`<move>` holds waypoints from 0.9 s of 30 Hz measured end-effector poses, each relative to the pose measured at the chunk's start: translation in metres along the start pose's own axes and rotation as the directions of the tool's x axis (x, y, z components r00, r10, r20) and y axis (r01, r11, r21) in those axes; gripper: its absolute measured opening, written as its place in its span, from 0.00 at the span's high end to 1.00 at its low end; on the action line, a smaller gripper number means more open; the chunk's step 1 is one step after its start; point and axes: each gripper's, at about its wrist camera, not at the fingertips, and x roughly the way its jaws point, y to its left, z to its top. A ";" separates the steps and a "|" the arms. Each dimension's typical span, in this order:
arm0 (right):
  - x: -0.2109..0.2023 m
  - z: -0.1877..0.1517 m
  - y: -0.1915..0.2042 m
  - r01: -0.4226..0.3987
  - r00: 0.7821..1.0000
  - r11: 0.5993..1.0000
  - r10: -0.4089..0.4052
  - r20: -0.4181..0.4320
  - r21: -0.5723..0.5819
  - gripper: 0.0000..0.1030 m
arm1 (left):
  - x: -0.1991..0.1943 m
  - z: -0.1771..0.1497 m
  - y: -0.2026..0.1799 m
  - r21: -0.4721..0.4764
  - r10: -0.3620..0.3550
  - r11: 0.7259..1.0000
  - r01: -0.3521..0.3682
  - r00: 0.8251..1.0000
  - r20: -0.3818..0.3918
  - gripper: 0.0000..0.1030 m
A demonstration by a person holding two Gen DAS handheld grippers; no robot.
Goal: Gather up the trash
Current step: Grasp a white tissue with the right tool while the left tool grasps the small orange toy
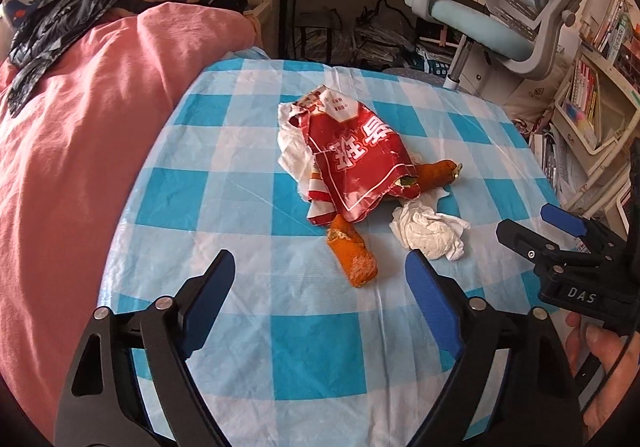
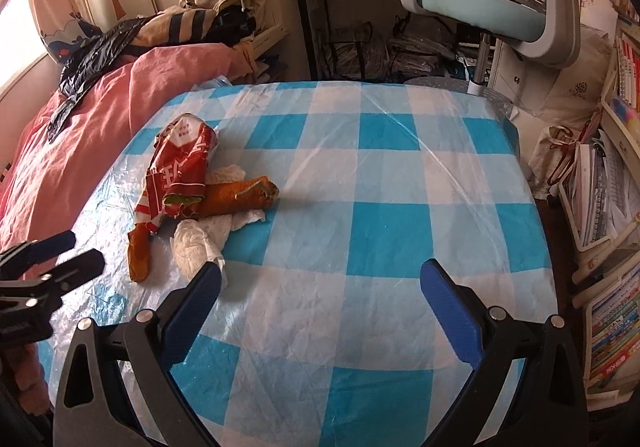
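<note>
Left tool (image 1: 320,271): jaws wide apart, nothing held, nothing touched; hovered over the checked bench (image 1: 280,347), aimed down at the near orange peel piece (image 1: 352,253), which lies just ahead between the finger lines. Right tool (image 2: 320,279): jaws also spread wide, empty, over bare cloth, well apart from the trash; its left finger (image 2: 200,295) overlaps the crumpled tissue (image 2: 196,247) in view, but contact cannot be told.

The trash is clustered on the bench, towards its pink-bedding side: torn red snack wrapper (image 1: 352,163) on top, a second orange peel piece (image 1: 436,171) poking out from under its edge, a white paper sheet (image 1: 292,143) under the wrapper, the crumpled tissue just beside the near peel. A black plastic bag (image 1: 44,43) is seen on the pink bedding (image 1: 80,167), possibly meant as the trash bag; that is judged, not shown.

Risks:
- Peel is curved and low on the cloth; closing off-centre may flip or push it away rather than trap it.
- The thin plastic cloth is wrinkled and may be pinched along with the peel and dragged, shifting the whole pile.
- Wrapper overlaps the other items; lifting it first may scatter the hidden peel.
- The two tools are near each other by the tissue; a clash is possible if both go for the same spot.
- Tissue is light and may slip from the pads.
</note>
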 end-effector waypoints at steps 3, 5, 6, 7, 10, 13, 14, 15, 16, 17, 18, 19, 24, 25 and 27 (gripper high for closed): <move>0.005 0.000 0.006 -0.048 0.999 0.999 0.047 -0.011 -0.005 0.07 | 0.015 0.001 -0.005 0.004 0.018 1.000 -0.018 1.000 -0.020 0.39; 0.009 0.001 0.014 -0.061 0.998 0.998 0.060 -0.014 -0.020 0.07 | 0.020 0.000 -0.002 -0.005 0.009 1.000 -0.009 0.999 -0.032 0.55; 0.010 0.001 0.018 -0.069 0.997 0.997 0.069 -0.016 -0.027 0.07 | 0.021 -0.001 0.001 -0.015 -0.007 1.000 0.006 0.999 -0.035 0.70; 0.012 0.002 0.023 -0.078 0.997 0.996 0.078 -0.015 -0.034 0.07 | 0.022 -0.001 0.003 -0.019 -0.011 1.000 0.010 0.999 -0.041 0.79; 0.015 0.004 0.036 -0.101 0.995 0.994 0.101 -0.010 -0.052 0.11 | 0.020 -0.002 0.013 -0.023 -0.014 1.000 0.013 0.999 -0.044 0.81; 0.021 0.007 0.050 -0.118 0.993 0.990 0.116 -0.023 -0.077 0.19 | 0.014 -0.002 0.024 -0.035 -0.033 0.999 0.031 0.998 -0.048 0.94; 0.024 0.007 0.055 -0.119 0.993 0.989 0.117 -0.030 -0.089 0.24 | 0.011 -0.001 0.027 -0.038 -0.038 0.999 0.036 0.998 -0.048 0.97; 0.027 0.007 0.059 -0.121 0.992 0.988 0.117 -0.041 -0.099 0.28 | 0.007 0.000 0.031 -0.042 -0.041 0.998 0.039 0.998 -0.046 0.98; 0.031 0.007 0.062 -0.125 0.991 0.987 0.120 -0.053 -0.105 0.35 | 0.004 0.000 0.034 -0.045 -0.042 0.998 0.040 0.998 -0.041 0.98; 0.033 0.007 0.063 -0.136 0.990 0.985 0.130 -0.063 -0.105 0.43 | 0.001 0.001 0.037 -0.051 -0.045 0.998 0.043 0.998 -0.036 0.98; 0.037 0.006 0.064 -0.145 0.987 0.984 0.137 -0.078 -0.104 0.48 | -0.002 0.001 0.040 -0.059 -0.051 0.997 0.049 0.998 -0.032 0.98; 0.039 0.006 0.065 -0.148 0.987 0.983 0.139 -0.085 -0.106 0.52 | -0.004 0.002 0.042 -0.062 -0.055 0.997 0.053 0.998 -0.028 0.98; 0.032 0.005 0.067 -0.176 0.982 0.978 0.166 -0.089 -0.113 0.73 | -0.013 0.001 0.048 -0.082 -0.094 0.992 0.093 0.995 -0.017 0.99; 0.030 0.005 0.069 -0.178 0.982 0.977 0.168 -0.088 -0.118 0.74 | -0.014 0.000 0.050 -0.086 -0.097 0.992 0.095 0.995 -0.015 0.99; 0.025 0.004 0.071 -0.184 0.981 0.975 0.175 -0.081 -0.123 0.80 | -0.018 -0.003 0.052 -0.087 -0.105 0.991 0.104 0.994 -0.009 0.99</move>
